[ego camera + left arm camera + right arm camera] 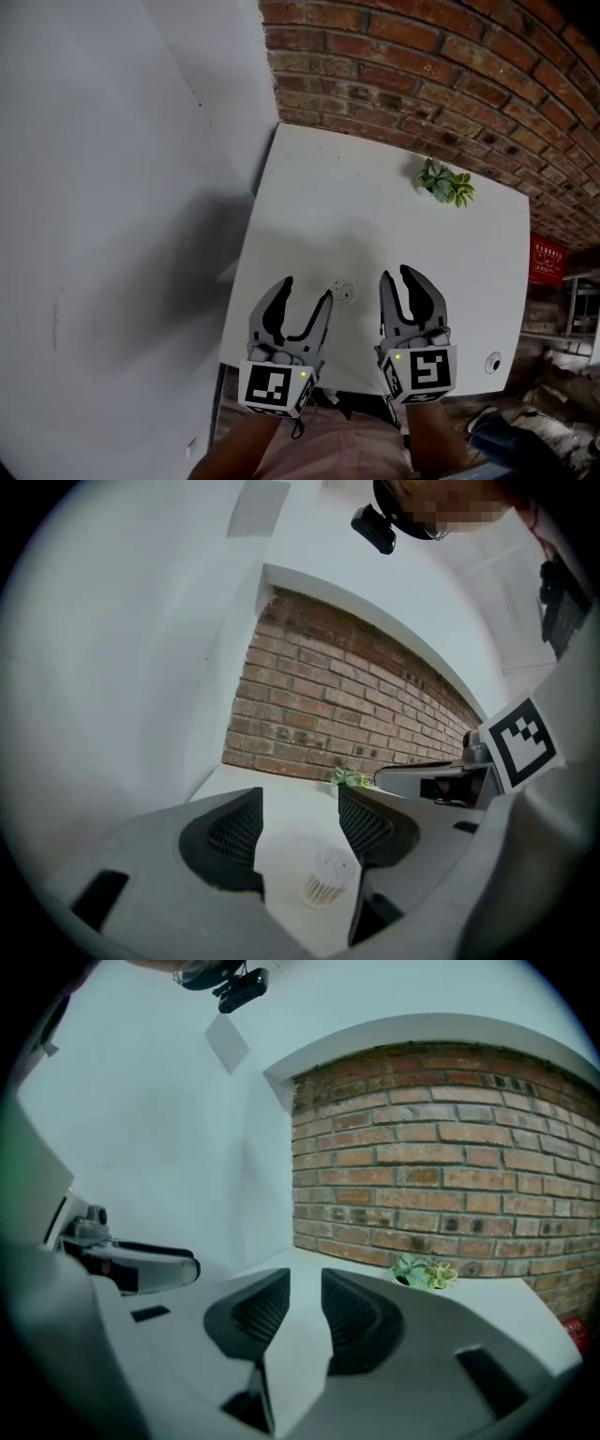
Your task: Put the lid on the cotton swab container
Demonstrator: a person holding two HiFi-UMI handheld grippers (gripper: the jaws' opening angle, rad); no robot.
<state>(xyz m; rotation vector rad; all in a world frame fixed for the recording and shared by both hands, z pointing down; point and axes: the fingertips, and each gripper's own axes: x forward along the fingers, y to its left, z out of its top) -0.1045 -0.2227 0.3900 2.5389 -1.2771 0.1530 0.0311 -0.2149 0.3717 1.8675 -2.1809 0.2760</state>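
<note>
Head view: one white table (375, 206) stands against one brick wall (422, 66). It carries one cotton swab container (343, 292), one small potted plant (445, 183) and one small round object (493, 363), which is too small to identify. Two grippers are present.

Container and contents:
- The cotton swab container is a small round clear cup. It stands upright near the table edge closest to the person.
- It is filled with cotton swabs standing on end. Their white heads show as a dotted disc at its uncovered top.

Positions relative to the container:
- The left gripper (307, 289) is just to the left of it, and its right-hand jaw tip is close beside the container.
- The right gripper (396, 273) is just to the right of it and not in contact.
- The potted plant is well beyond it, to the right, near the brick wall.
- The small round object lies well to the right of it, towards the table's near right corner.

Gripper state:
- Left gripper view: the left gripper (298, 803) has its jaws spread wide. The container (323, 878) appears in the gap, ahead of the pads and untouched.
- Right gripper view: the right gripper (305, 1283) has its jaws a narrow gap apart. Only bare table shows between them.
</note>
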